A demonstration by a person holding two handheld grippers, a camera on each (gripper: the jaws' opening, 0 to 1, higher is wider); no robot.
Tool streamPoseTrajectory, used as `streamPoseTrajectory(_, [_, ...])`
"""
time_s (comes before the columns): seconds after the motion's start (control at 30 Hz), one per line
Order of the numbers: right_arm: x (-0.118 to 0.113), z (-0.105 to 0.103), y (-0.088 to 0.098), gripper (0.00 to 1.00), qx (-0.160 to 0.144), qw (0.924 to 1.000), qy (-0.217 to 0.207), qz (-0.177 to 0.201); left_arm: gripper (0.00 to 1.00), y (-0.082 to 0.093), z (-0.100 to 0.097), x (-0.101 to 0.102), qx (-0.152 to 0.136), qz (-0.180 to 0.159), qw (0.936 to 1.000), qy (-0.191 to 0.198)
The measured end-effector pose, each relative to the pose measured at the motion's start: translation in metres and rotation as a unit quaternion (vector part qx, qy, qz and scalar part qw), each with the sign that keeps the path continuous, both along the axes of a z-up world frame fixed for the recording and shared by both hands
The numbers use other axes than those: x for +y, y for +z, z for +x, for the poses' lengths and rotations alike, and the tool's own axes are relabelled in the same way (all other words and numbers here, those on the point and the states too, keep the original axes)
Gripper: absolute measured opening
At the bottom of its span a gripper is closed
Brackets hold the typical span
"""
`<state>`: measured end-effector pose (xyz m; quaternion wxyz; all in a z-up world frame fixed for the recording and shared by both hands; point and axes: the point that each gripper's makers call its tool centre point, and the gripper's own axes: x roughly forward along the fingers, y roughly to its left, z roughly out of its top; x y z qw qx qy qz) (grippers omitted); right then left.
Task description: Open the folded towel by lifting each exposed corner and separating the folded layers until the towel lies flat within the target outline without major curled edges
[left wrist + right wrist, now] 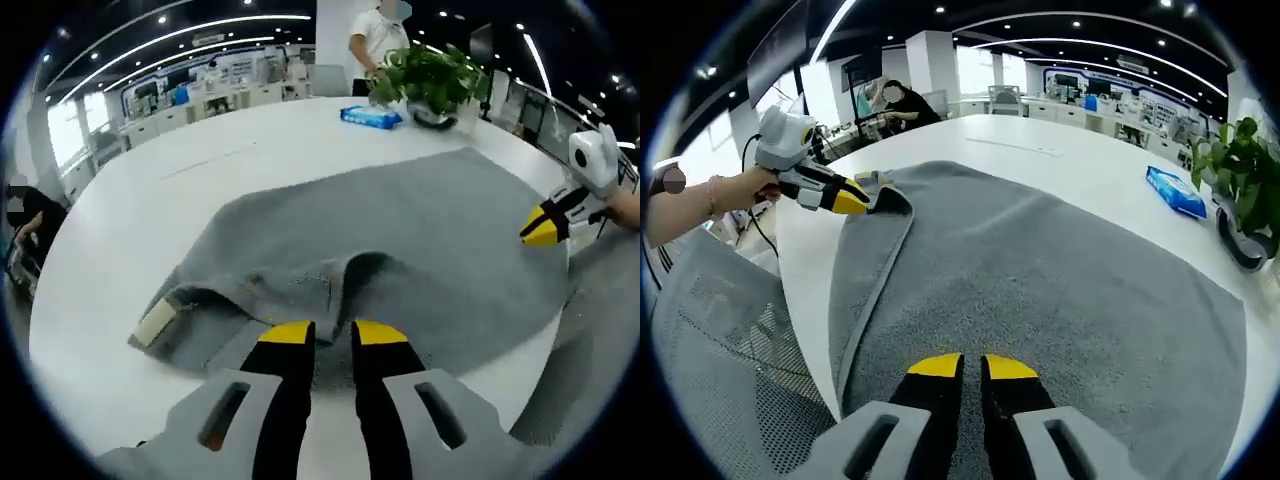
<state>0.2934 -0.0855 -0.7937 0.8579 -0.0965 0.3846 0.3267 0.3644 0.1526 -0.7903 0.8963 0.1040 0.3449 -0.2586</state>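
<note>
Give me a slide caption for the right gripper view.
Right gripper pins the grey towel on the white table while the left gripper holds its far corner.

In the left gripper view the towel (400,250) lies on the table (180,200) across mid-frame, its near edge bunched just above the left gripper (332,335) at bottom centre. The right gripper (543,228) sits at the towel's right edge. A packet (371,117) and plant (432,80) stand behind the towel at upper centre. A mesh chair (590,350) lies at lower right.
</note>
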Motion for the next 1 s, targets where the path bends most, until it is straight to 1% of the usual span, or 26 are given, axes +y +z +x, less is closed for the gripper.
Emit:
streamPoseTrajectory(0.03, [-0.001,0.0,0.0,0.04,0.001,1.0,-0.001,0.0,0.12,-0.003,0.001,0.0,-0.001,0.011,0.9999,-0.004])
streamPoseTrajectory(0.07, [-0.002,0.001,0.0,0.04,0.001,1.0,-0.003,-0.001,0.08,-0.004,0.004,0.001,-0.007,0.018,0.9998,-0.006])
streamPoseTrajectory(0.1, [-0.003,0.001,0.0,0.04,0.001,1.0,-0.005,-0.001,0.05,-0.006,0.006,0.002,-0.012,0.033,0.9993,-0.012])
streamPoseTrajectory(0.17, [-0.004,0.001,-0.001,0.04,0.003,1.0,-0.009,0.0,0.05,-0.01,0.005,0.0,-0.006,0.037,0.9992,-0.018])
streamPoseTrajectory(0.2, [-0.005,0.002,-0.001,0.04,0.004,0.9999,-0.01,0.0,0.05,-0.008,0.006,-0.001,-0.014,0.044,0.9987,-0.024])
streamPoseTrajectory(0.37, [-0.006,0.001,-0.003,0.04,0.008,0.9999,-0.012,-0.002,0.03,-0.002,0.002,0.004,-0.012,0.043,0.9987,-0.023])
streamPoseTrajectory(0.47, [-0.006,0.001,-0.005,0.04,0.012,0.9999,-0.012,-0.004,0.03,0.008,-0.006,0.01,-0.011,0.034,0.9992,-0.017])
streamPoseTrajectory(0.57, [-0.006,-0.001,-0.008,0.04,0.017,0.9998,-0.01,-0.008,0.02,0.023,-0.016,0.019,-0.014,0.024,0.9996,0.0])
streamPoseTrajectory(0.63, [-0.007,-0.002,-0.012,0.05,0.022,0.9996,-0.007,-0.016,0.02,0.031,-0.023,0.028,-0.018,0.012,0.9995,0.021])
streamPoseTrajectory(0.67, [-0.007,-0.003,-0.014,0.05,0.026,0.9995,-0.006,-0.02,0.02,0.038,-0.028,0.034,-0.024,0.001,0.9989,0.041])
streamPoseTrajectory(0.73, [-0.006,-0.005,-0.016,0.05,0.029,0.9994,-0.002,-0.021,0.02,0.045,-0.037,0.043,-0.027,-0.008,0.9979,0.057])
streamPoseTrajectory(0.8, [-0.005,-0.005,-0.016,0.05,0.028,0.9993,0.0,-0.023,0.02,0.049,-0.043,0.052,-0.03,-0.005,0.9972,0.068])
streamPoseTrajectory(0.87, [-0.005,-0.005,-0.016,0.05,0.026,0.9994,0.002,-0.024,0.02,0.055,-0.054,0.063,-0.033,0.001,0.9964,0.079])
streamPoseTrajectory(0.93, [-0.005,-0.005,-0.016,0.05,0.025,0.9994,0.004,-0.025,0.02,0.057,-0.062,0.074,-0.035,0.009,0.9956,0.086])
streamPoseTrajectory(0.97, [-0.005,-0.005,-0.016,0.05,0.025,0.9994,0.005,-0.026,0.02,0.057,-0.064,0.076,-0.034,0.011,0.9955,0.087])
streamPoseTrajectory(1.0, [-0.005,-0.005,-0.016,0.05,0.025,0.9994,0.005,-0.026,0.02,0.058,-0.07,0.08,-0.032,0.017,0.9952,0.091])
